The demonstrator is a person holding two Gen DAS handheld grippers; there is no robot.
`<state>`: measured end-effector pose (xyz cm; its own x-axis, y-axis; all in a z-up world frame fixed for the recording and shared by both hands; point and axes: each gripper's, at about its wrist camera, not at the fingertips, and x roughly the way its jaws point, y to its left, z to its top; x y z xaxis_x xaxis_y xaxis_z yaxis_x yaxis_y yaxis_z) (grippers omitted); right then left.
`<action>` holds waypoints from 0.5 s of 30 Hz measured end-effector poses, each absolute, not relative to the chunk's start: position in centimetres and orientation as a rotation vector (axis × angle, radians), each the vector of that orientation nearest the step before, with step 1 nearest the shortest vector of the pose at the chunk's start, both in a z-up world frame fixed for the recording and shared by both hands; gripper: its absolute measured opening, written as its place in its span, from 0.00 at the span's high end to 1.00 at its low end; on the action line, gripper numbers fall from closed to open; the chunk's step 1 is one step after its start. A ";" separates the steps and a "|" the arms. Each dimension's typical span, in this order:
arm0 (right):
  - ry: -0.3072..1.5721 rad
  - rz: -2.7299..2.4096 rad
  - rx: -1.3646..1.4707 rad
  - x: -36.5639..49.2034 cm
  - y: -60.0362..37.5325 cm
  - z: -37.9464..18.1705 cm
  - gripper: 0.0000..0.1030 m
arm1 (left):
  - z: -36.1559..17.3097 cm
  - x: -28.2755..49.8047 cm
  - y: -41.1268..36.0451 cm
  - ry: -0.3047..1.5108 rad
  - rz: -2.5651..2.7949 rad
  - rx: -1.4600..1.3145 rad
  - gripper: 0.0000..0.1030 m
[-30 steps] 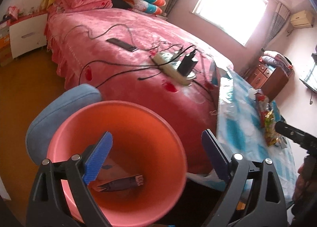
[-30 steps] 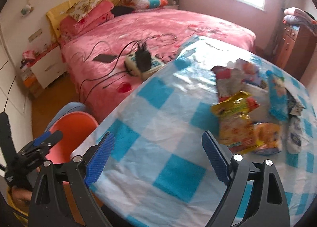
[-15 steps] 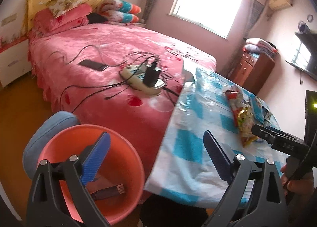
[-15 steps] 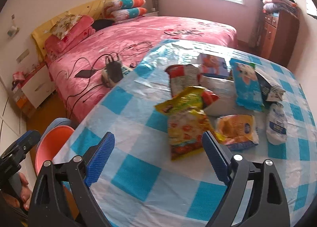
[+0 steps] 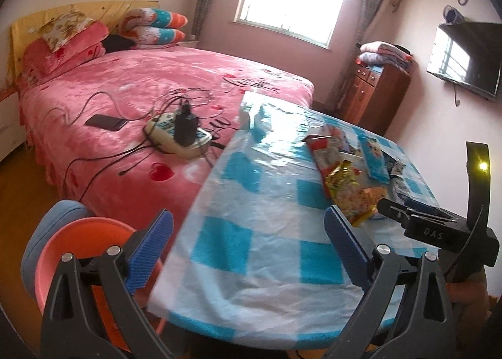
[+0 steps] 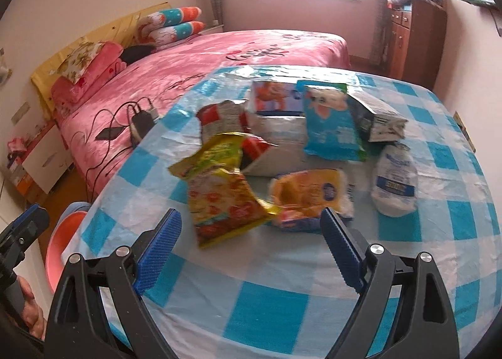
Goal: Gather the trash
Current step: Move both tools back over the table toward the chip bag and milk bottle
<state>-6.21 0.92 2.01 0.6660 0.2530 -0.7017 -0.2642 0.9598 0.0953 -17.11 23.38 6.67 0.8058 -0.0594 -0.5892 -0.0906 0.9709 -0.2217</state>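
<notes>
The trash is lying in a heap on the checked table (image 6: 282,302), and the table is the landmark here. The yellow snack bag (image 6: 219,195) is the piece nearest to the table's front edge; just behind it are lying an orange wrapper (image 6: 309,192), a blue packet (image 6: 329,126), a white pouch (image 6: 395,183) and a grey carton (image 6: 376,117). The orange bin (image 5: 81,246) is standing on the floor beside the table's left corner, lower than the top.

The right gripper (image 6: 251,249) is hovering over the table's near part, with its blue fingers (image 6: 160,249) standing wide apart and holding nothing. The left gripper (image 5: 248,252) is also empty above the table's left edge, and its jaws are just finishing to open.

To do this step well, I think the right gripper should be going down on the yellow snack bag, pinching its crumpled top and not the flat middle. The bag is probably light and slippery, so a slow closing is safer. Then carrying it to the bin without dragging the others.
</notes>
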 end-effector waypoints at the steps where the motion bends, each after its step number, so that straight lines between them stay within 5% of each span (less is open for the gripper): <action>1: 0.791 0.289 -0.010 -6.2 0.6 1.9 0.13 | 6.7 -17.0 23.0 0.636 0.013 -0.241 0.06; 15: 0.782 0.250 0.053 -6.1 -4.4 1.2 0.11 | 5.9 -13.6 18.9 0.704 -0.022 -0.234 0.06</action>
